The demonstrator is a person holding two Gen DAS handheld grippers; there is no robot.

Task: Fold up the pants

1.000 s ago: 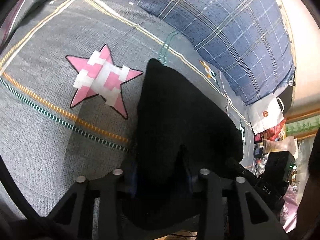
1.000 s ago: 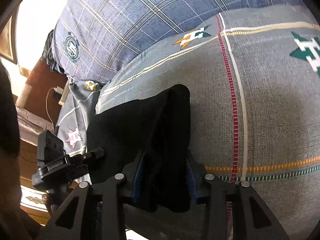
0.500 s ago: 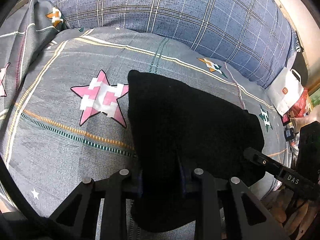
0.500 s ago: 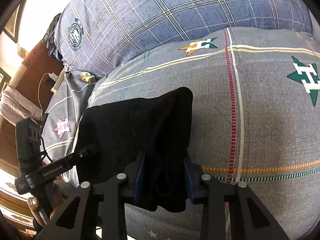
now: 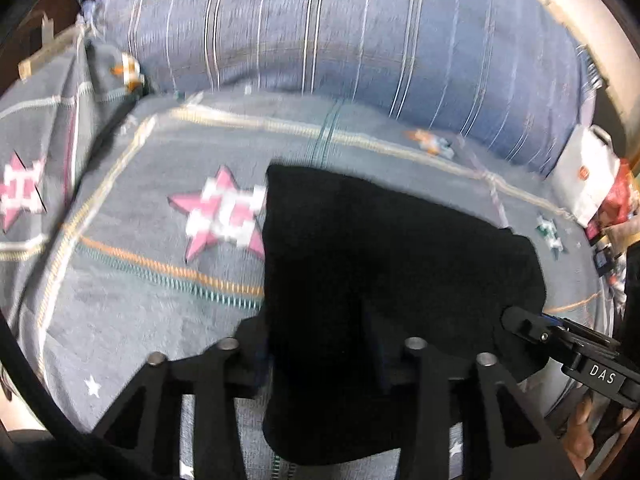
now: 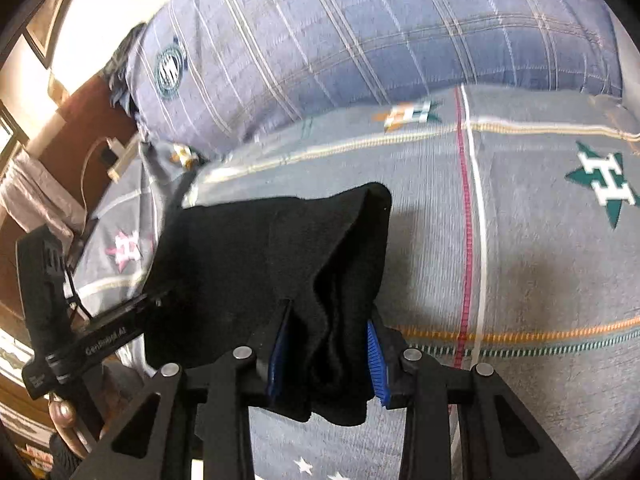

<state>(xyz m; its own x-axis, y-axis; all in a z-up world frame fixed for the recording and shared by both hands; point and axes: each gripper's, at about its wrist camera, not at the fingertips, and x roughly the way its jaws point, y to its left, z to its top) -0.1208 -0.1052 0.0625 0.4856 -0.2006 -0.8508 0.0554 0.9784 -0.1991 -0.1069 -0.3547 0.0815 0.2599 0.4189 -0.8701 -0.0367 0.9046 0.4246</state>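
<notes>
My left claw [image 5: 320, 352] and right claw [image 6: 326, 356] each pinch a bunched edge of the black knitted pants [image 5: 384, 248], held stretched over the near edge of the grey star-patterned bedspread [image 6: 520, 240]. I should keep both grips level and taut, I judge, lowering evenly so the fold lands flat

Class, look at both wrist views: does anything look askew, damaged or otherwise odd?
Nothing stands out. The black pants hang between the left gripper and right gripper over the bedspread, bunched only at the jaws.

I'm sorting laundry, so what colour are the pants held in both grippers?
Plain black pants, no visible pattern; clearest in the right wrist view.
</notes>
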